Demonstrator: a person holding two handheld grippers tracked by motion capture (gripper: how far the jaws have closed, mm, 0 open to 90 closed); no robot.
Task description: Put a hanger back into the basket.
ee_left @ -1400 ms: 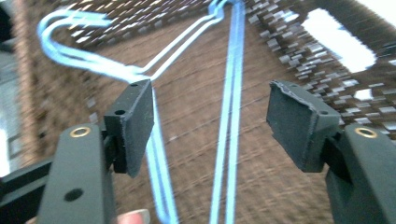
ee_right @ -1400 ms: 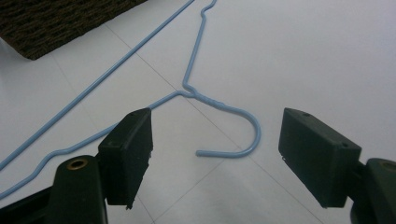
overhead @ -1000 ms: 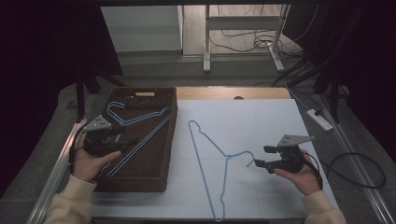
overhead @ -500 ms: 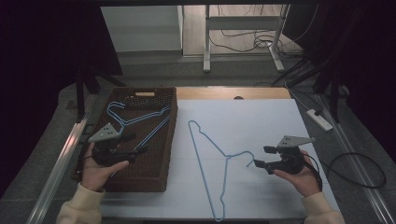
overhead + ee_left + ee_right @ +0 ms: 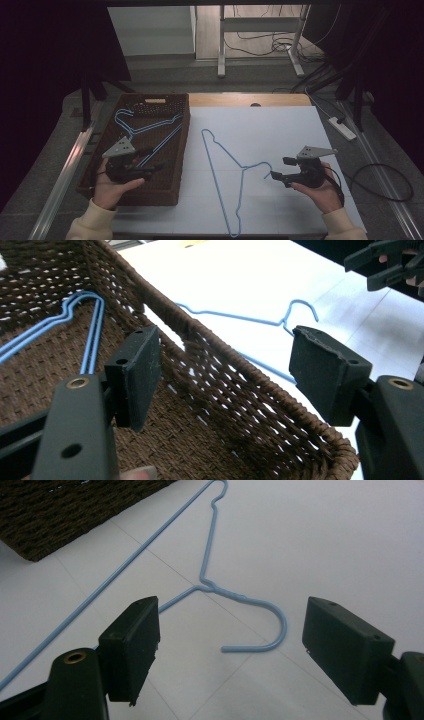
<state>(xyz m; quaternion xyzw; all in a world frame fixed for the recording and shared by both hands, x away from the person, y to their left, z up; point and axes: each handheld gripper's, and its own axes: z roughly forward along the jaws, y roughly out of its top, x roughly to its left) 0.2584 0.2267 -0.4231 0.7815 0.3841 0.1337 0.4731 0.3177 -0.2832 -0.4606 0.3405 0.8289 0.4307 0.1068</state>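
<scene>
A blue wire hanger [image 5: 242, 168] lies flat on the white tabletop [image 5: 280, 130], its hook [image 5: 280, 620] curling toward my right gripper [image 5: 281, 168]. That gripper stands open just right of the hook with nothing between its jaws [image 5: 240, 645]. A brown wicker basket [image 5: 182, 150] at the left holds more blue hangers [image 5: 150, 127]. My left gripper [image 5: 154, 159] is open, low over the basket's near right part, pointing across its rim [image 5: 240, 370] at the table hanger [image 5: 300, 305]. The basket hangers [image 5: 92, 340] lie behind its left jaw.
A strip of bare wood [image 5: 250, 100] shows behind the white sheet. On the floor to the right lie a power strip [image 5: 342, 127] and a looped cable [image 5: 385, 182]. A metal rail [image 5: 65, 185] runs along the left side, and frame legs [image 5: 220, 45] stand beyond the table.
My left gripper has moved right and nearer to the person over the basket. The right gripper and the hanger on the table have stayed put.
</scene>
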